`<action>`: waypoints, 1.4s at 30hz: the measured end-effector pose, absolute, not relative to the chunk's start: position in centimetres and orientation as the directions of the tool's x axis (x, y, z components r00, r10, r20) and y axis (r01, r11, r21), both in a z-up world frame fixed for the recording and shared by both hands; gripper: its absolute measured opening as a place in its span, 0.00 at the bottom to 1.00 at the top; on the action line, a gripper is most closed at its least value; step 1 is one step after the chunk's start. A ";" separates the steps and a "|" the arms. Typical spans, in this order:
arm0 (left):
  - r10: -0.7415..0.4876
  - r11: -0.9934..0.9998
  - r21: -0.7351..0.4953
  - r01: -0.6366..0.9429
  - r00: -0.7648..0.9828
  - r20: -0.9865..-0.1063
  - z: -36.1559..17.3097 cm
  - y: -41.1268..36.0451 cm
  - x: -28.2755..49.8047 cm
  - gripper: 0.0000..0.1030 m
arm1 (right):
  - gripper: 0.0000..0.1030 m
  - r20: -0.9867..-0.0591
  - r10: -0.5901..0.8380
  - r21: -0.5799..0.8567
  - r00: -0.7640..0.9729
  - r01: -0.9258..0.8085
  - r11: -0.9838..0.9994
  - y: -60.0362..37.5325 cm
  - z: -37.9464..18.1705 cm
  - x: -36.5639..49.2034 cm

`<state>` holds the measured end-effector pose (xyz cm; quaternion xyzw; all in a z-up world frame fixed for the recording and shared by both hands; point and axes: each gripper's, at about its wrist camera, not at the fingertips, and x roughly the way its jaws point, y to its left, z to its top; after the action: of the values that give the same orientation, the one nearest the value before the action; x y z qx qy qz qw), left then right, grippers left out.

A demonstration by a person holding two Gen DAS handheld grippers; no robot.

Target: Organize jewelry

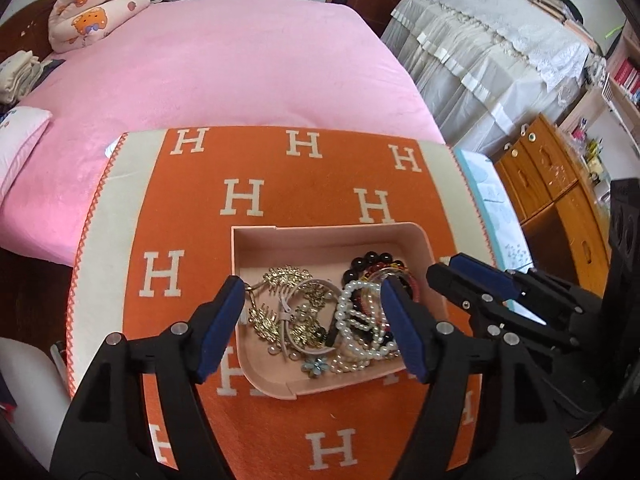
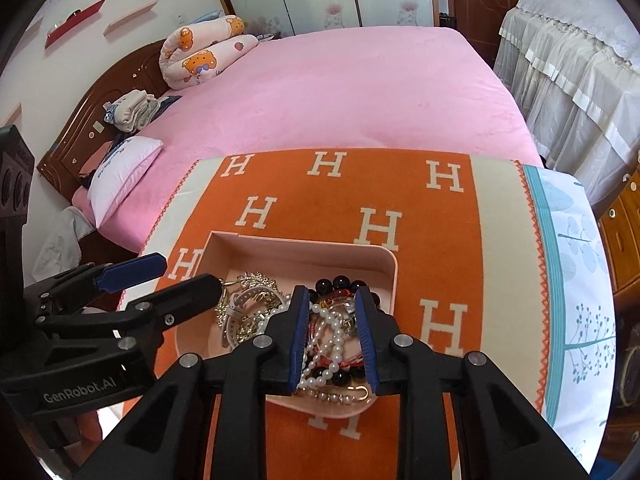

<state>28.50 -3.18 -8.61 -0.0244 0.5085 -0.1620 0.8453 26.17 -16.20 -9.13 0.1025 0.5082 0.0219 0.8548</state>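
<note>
Pink bed (image 1: 224,80) fills the far room, 12 o'clock from the work surface; rolled bear-print quilt (image 1: 94,10) at its 10 o'clock corner. Orange H-pattern blanket (image 1: 304,184) covers the table in front, cream borders either side. Pink tray (image 1: 332,232) sits on the blanket centre, one corner toward the cameras, and holds all the jewelry in a heap. Left gripper (image 1: 312,316) angles steeply down over the tray's near-left half, jaws wide apart, nothing pinched; its blue pads hang above the pile, one at the tray's 9 o'clock wall, the other over the beads. Right gripper (image 2: 333,338) also tilts steeply down, over the tray's right half, jaws at a narrow gap with pearl strands showing between the pads; can't tell whether the pads press on them. In the left view the right gripper enters from 3 o'clock; in the right view the left one enters from 9 o'clock, tips near the tray's left wall. Inside the tray: gold leaf-shaped pieces (image 1: 280,304) at 9 o'clock, dark bead bracelet (image 1: 370,260) at 1 o'clock, white pearl strands (image 1: 356,320) centre-right, small blue flower piece (image 1: 316,367) at 6 o'clock.
</note>
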 end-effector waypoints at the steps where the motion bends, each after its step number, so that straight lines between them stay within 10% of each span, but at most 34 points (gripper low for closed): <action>1: -0.298 0.947 -0.205 0.249 0.430 -0.853 -8.4 -3.2 28.2 0.66 | 0.23 -0.864 0.142 0.198 0.483 0.068 0.978 -16.2 -9.0 25.9; 42: -0.145 0.981 -0.063 0.185 0.474 -0.869 -1.5 0.6 -1.5 0.77 | 0.61 -0.885 0.081 0.176 0.458 0.170 0.970 -12.3 0.1 -4.1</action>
<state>-1.53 0.61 -1.53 0.0200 0.5037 -0.0962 0.8582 -4.09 -12.28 0.08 0.1205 0.5200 -0.0264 0.8452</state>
